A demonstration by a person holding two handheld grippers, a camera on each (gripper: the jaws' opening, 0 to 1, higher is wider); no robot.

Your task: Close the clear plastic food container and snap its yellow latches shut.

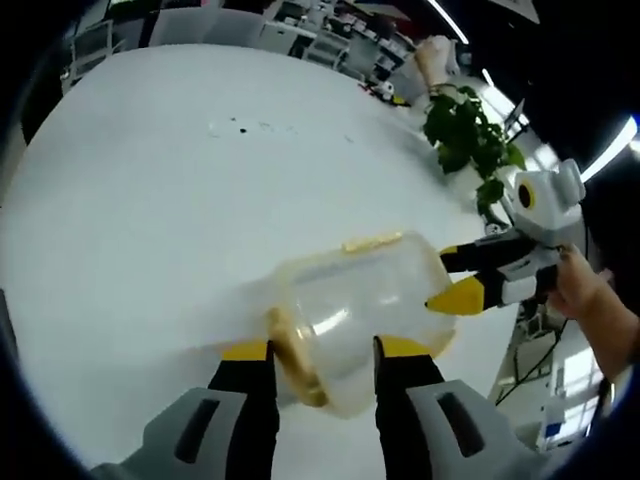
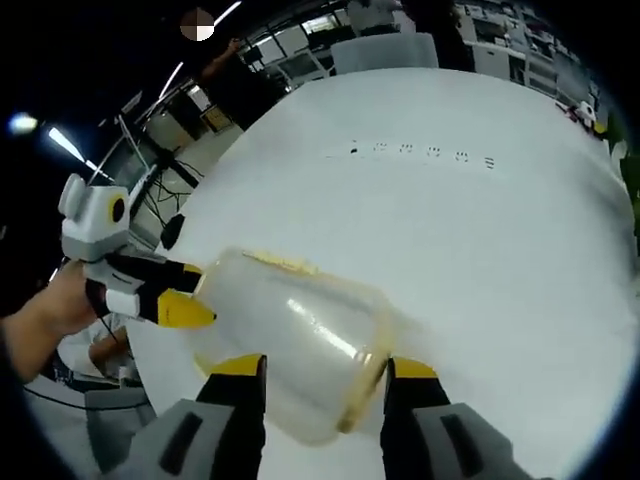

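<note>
Near one edge of the white table (image 1: pixel 120 200), both grippers grasp the clear container (image 1: pixel 360 310) from opposite ends, left gripper (image 1: pixel 322 365) and right gripper (image 2: pixel 325 380); the left gripper view adds a green plant (image 1: pixel 465 135).

White round table (image 1: pixel 150 200); potted plant (image 1: pixel 465 135) beside; ceiling strip lights (image 2: pixel 60 143); office shelving (image 1: pixel 330 35).

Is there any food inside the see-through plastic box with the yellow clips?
The clear plastic food container looks empty: the white table shows through its walls and no food shows inside. The left gripper and right gripper straddle its ends, hiding the corners there.
</note>
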